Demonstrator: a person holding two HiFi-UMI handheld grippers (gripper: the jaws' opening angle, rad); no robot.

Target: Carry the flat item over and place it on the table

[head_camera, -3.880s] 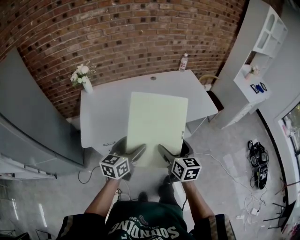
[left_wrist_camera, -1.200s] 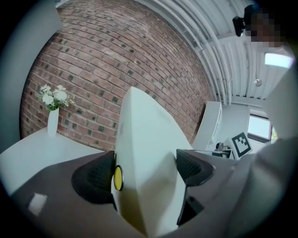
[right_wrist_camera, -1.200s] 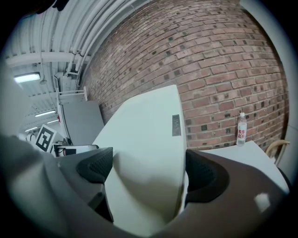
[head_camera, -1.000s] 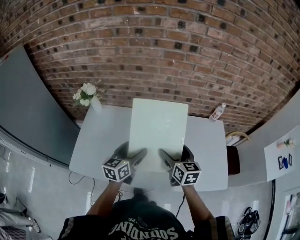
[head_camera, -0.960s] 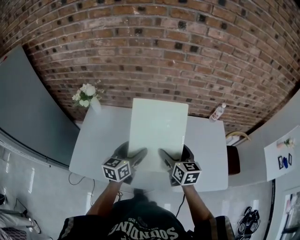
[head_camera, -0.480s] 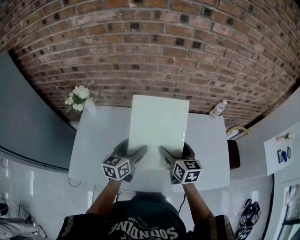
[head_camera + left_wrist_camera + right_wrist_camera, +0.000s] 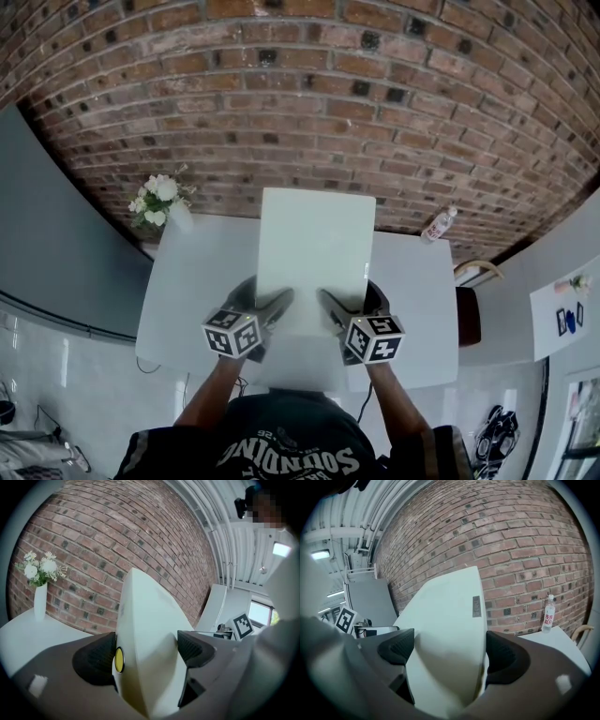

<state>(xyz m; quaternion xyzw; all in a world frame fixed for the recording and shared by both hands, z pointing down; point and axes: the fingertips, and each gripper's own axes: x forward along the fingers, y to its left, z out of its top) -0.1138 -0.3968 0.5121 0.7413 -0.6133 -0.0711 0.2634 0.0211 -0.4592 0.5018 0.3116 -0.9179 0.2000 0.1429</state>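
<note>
The left tongs [image 7: 146, 654] are clamped on the near left edge of the flat pale panel [image 7: 316, 246]; the right tongs [image 7: 450, 654] grip its near right edge; the panel is held over the white bench [image 7: 192, 281]. Only the left gripper view shows a yellow dot [image 7: 119, 660] on the panel; only the right gripper view shows its grey label [image 7: 476, 606]. A flower vase [image 7: 161, 204] stands at the bench's far left corner; a bottle [image 7: 438, 225] at its far right; a brick wall [image 7: 300, 94] rises behind the bench.
</note>
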